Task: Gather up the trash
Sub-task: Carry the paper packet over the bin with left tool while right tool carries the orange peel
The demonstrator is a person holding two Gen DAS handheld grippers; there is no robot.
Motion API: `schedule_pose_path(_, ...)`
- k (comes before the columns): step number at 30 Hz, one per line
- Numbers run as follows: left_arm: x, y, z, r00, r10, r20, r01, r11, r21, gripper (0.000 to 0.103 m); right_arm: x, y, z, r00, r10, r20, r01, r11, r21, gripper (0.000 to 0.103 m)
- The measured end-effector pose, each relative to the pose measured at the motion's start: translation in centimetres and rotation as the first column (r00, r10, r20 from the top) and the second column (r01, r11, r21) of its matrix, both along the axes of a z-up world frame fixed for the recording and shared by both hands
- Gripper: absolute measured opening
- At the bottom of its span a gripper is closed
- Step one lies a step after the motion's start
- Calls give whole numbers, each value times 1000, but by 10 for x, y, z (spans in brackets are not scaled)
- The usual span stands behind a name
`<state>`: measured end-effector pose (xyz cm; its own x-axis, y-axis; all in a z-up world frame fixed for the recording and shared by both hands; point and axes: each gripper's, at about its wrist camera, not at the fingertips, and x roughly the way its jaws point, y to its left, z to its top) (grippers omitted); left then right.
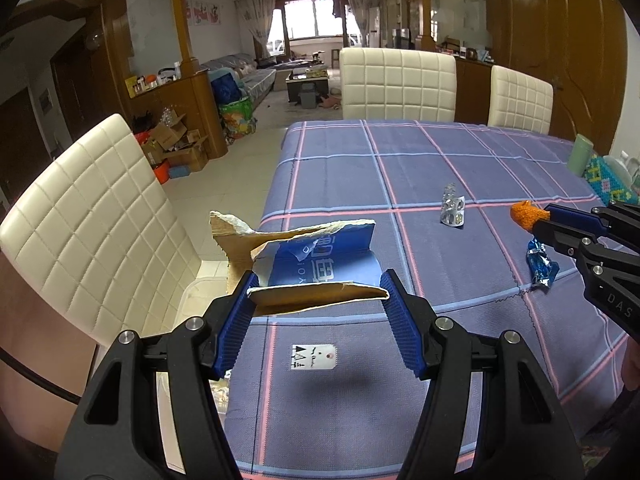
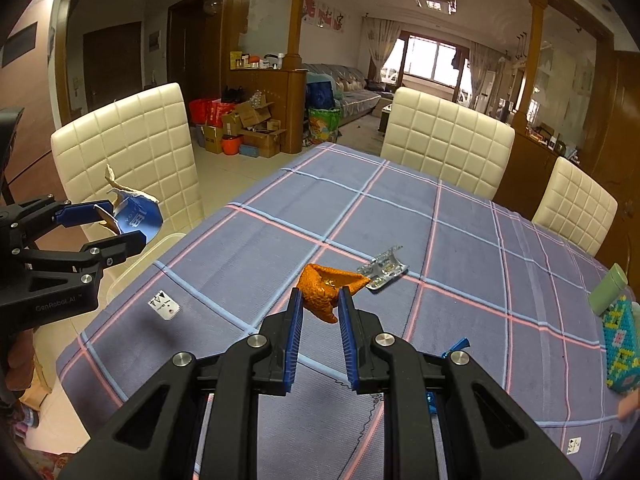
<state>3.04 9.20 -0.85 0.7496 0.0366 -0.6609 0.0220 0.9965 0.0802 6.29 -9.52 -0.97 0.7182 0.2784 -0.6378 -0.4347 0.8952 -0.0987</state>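
Observation:
My left gripper (image 1: 318, 286) is shut on a torn piece of blue-and-brown cardboard (image 1: 320, 258), lifted over the table's left edge. From the right wrist view that cardboard (image 2: 136, 218) shows at the far left in the left gripper (image 2: 120, 220). My right gripper (image 2: 320, 300) is shut on an orange peel (image 2: 324, 286), held above the table; the peel (image 1: 528, 216) also shows at the right of the left wrist view. A silver blister pack (image 1: 452, 210) (image 2: 384, 272) and a blue foil wrapper (image 1: 542, 266) lie on the checked tablecloth (image 1: 360, 380).
Cream quilted chairs (image 1: 80, 248) (image 1: 398, 84) (image 2: 448, 140) stand around the table. A clear plastic bin (image 2: 148, 256) sits below the table's left edge. A green cup (image 2: 608, 288) and a beaded box (image 2: 624, 344) stand at the right edge. Cardboard boxes (image 2: 248, 128) clutter the floor beyond.

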Motion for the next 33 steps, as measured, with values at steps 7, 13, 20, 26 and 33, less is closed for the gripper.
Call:
schedule_pose_path(7, 0, 19, -6, 999, 42, -13, -42, 999, -16, 64, 4, 17, -6, 999, 31, -17, -31, 999, -13, 18)
schedule_pose_path(13, 1, 35, -13, 997, 81, -19, -81, 996, -19, 64, 11, 32, -10, 998, 58, -30, -59, 998, -22, 18)
schedule_pose_path(20, 1, 51, -19, 993, 119, -24, -120, 993, -21, 64, 14, 52, -15, 994, 94, -46, -96, 995, -31, 18)
schedule_pose_path(26, 1, 64, -22, 989, 147, -30, -148, 989, -26, 64, 17, 68, -20, 990, 125, -56, -128, 991, -37, 18)
schedule_pose_path(33, 0, 75, -28, 984, 173, -37, -174, 984, -26, 64, 21, 80, -25, 986, 149, -73, -152, 987, -42, 18)
